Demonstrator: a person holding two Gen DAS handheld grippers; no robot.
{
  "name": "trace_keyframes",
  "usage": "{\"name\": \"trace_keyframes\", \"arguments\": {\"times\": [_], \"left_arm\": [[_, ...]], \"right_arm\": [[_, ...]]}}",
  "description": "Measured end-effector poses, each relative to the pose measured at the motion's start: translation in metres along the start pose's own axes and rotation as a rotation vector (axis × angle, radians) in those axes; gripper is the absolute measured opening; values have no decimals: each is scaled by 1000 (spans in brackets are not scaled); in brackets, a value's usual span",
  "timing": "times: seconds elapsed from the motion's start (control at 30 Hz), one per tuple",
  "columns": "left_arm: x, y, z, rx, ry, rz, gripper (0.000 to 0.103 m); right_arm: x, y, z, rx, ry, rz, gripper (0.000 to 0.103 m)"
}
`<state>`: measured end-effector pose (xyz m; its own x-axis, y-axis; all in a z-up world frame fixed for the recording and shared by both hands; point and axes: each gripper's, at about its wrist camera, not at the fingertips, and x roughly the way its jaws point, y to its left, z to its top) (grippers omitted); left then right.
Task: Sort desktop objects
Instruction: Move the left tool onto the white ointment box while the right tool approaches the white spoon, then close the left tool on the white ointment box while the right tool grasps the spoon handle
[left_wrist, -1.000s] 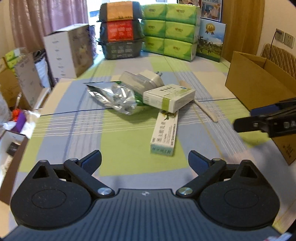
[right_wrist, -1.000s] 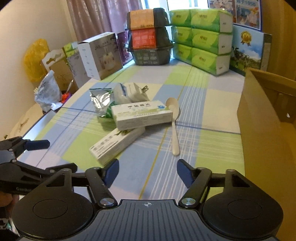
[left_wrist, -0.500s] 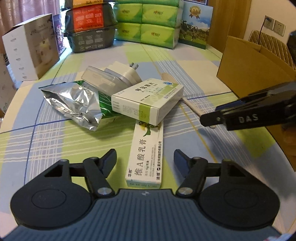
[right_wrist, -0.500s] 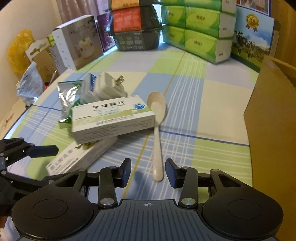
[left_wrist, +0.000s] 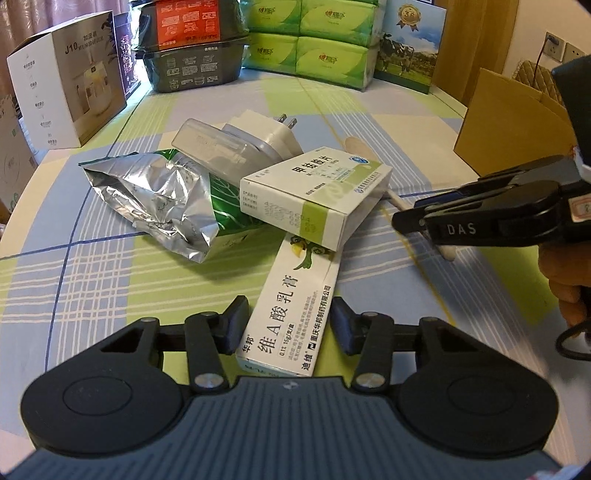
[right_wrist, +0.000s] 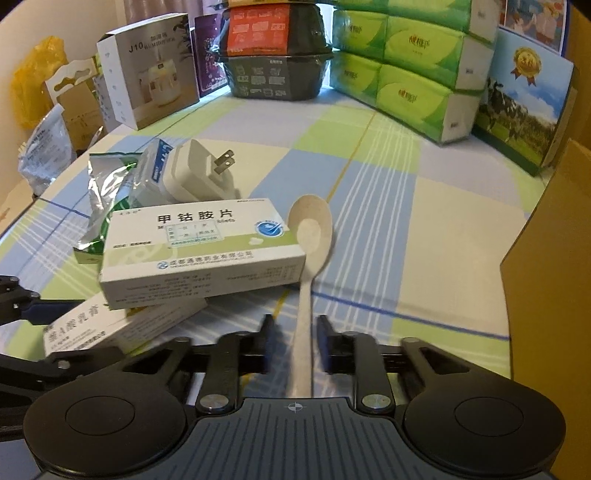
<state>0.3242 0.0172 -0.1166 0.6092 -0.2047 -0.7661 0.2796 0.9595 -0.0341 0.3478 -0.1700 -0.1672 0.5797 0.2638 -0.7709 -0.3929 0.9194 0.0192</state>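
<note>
A long white ointment box (left_wrist: 291, 306) lies on the checked tablecloth, its near end between the fingers of my left gripper (left_wrist: 288, 323), which is open with small gaps either side. A white-and-green medicine box (left_wrist: 314, 195) rests across its far end. Behind them sit a crumpled foil bag (left_wrist: 159, 195) and a white plug adapter (left_wrist: 258, 140). My right gripper (right_wrist: 295, 332) is open, its fingers straddling the handle of a pale spoon (right_wrist: 310, 236) without touching it. In the left wrist view the right gripper (left_wrist: 406, 221) hovers over the spoon's handle.
An open cardboard box (right_wrist: 546, 277) stands at the right edge of the table. Along the back are a white appliance box (left_wrist: 66, 74), stacked food trays (left_wrist: 192, 40), green tissue packs (left_wrist: 325, 44) and a milk carton box (left_wrist: 406, 48). A hand (left_wrist: 565, 280) holds the right gripper.
Both grippers came forward and down. The left one now straddles the ointment box, the right one the spoon handle. Both pairs of fingers have narrowed.
</note>
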Motion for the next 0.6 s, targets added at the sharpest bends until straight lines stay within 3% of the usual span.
{"name": "trace_keyframes", "arguments": {"times": [0.07,0.33,0.6], "left_arm": [[0,-1,0,-5,0,4,43],[-2,0,-1,-28,15,15,40],[-25,-10,-23,-57,31,34,33]], "right_arm": [[0,-3,1,13,2,-3,6],[-9,-15,-4,46,32,-62,6],[-41,-4,-33,56,93,-39,6]]}}
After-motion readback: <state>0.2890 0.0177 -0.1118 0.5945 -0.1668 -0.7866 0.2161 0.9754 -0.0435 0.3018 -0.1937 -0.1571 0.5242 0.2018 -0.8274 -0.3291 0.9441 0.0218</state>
